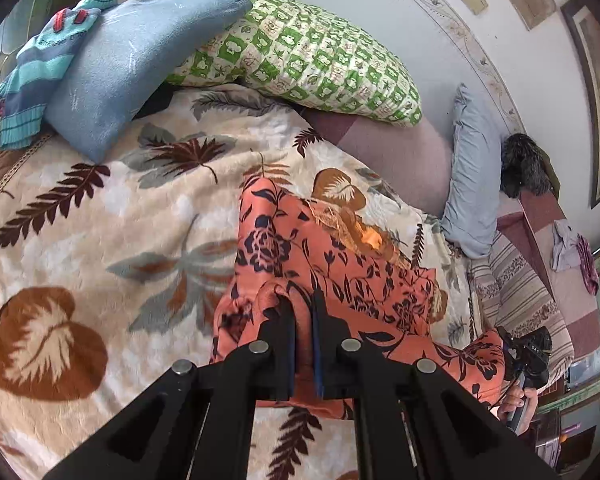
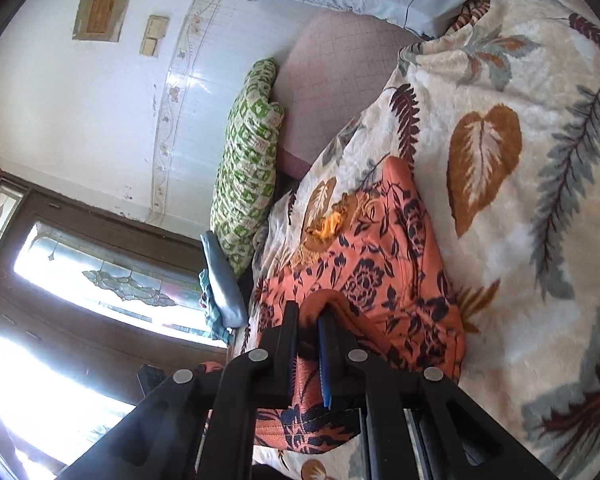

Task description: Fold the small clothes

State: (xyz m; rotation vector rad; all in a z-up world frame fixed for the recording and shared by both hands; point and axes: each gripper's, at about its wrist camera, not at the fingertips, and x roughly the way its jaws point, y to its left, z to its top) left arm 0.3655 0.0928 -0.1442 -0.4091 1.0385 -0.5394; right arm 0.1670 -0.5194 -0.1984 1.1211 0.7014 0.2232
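A: Where's your orange flowered garment right now?

B: Draped over the leaf-print blanket, one edge lifted. Your left gripper is clamped on it, and your right gripper is pinching another fold.

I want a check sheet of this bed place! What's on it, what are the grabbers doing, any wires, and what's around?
Surface: leaf-print blanket covering the bed.
Job's things: orange flowered garment, partly lifted off the blanket.
Clutter: blue pillow, green checked pillow, striped knit top, pale blue pillow.
Grippers: left hand-held gripper and right hand-held gripper each shut on the garment's edge.
Cables: nothing seen.
Surroundings: tiled wall, stained-glass window.
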